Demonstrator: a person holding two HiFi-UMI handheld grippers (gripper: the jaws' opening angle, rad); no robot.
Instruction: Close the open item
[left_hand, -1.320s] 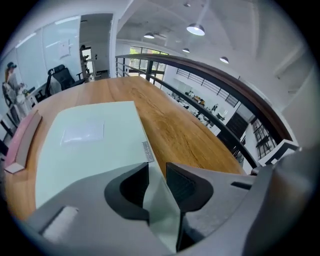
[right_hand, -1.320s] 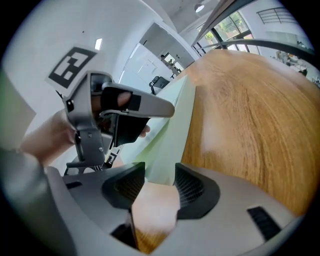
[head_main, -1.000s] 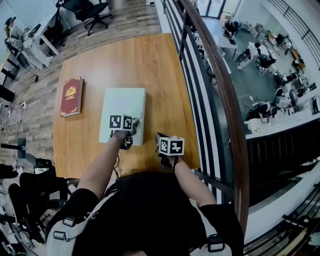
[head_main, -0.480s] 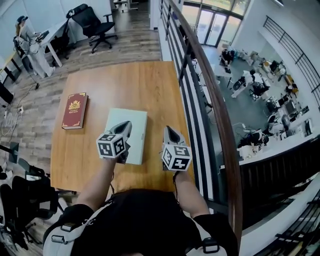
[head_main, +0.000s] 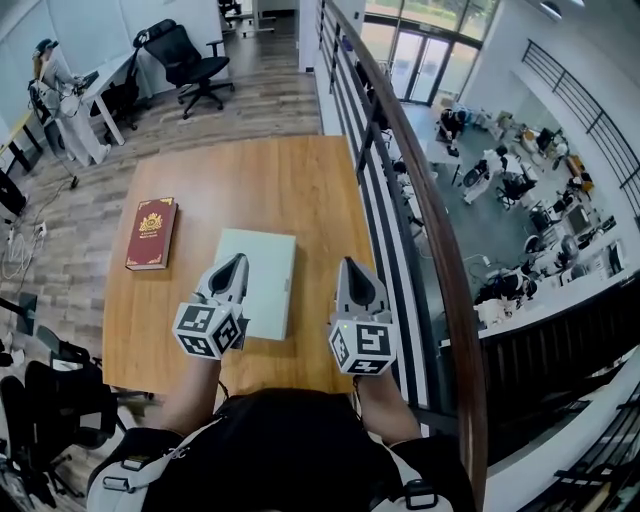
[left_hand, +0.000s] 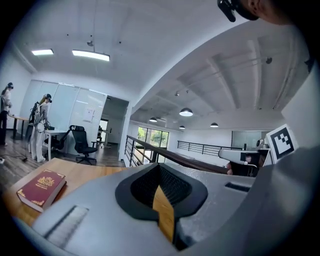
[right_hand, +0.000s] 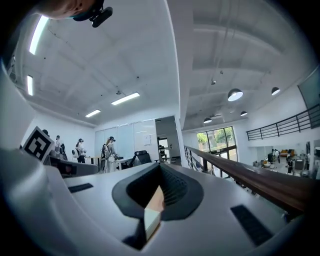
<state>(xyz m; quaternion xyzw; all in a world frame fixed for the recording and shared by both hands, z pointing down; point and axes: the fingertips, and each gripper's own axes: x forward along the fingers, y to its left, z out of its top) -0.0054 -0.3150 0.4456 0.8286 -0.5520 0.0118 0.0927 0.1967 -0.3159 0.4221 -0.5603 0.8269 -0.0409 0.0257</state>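
Evidently closed: white case (head_main: 265, 272), flat by the tabletop's (head_main: 300, 180) near edge.
Left gripper (head_main: 236, 264), right gripper (head_main: 351, 268): jaws together, empty, held clear; nothing left to press.

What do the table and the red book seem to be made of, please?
Table: probably wood or veneer, satin finish; warm grain streaks show. Red book: stiff cover, maybe leatherette, with gold-looking emblem and border; covering uncertain.
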